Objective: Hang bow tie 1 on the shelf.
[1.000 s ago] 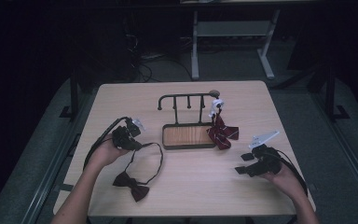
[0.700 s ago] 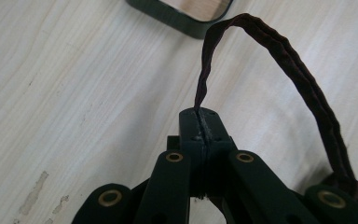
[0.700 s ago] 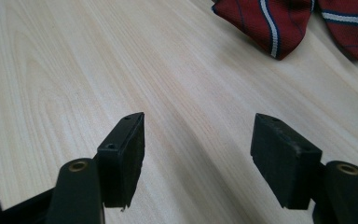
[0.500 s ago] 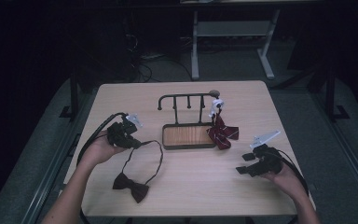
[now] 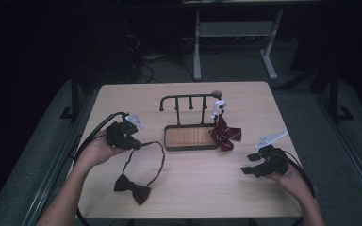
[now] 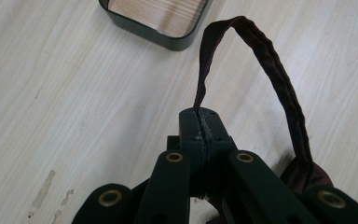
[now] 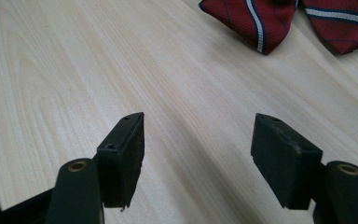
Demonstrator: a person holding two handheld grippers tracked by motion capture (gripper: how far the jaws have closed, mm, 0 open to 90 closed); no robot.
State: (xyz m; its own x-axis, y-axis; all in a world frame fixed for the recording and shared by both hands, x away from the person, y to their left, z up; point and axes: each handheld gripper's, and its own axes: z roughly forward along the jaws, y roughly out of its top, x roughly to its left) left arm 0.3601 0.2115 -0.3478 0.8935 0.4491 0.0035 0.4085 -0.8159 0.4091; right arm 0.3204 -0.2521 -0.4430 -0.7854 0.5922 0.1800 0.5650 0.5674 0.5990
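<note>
Dark strap (image 6: 279, 84) in left claw (image 6: 200, 119)

Left claw (image 5: 134, 141) clamped, right claw (image 5: 249, 165) agape

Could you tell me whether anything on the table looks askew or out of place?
The striped red bow tie hangs slumped off the rack's right end onto the table instead of hanging clear. The dark bow tie lies on the table, its strap pinched by the left gripper.
</note>
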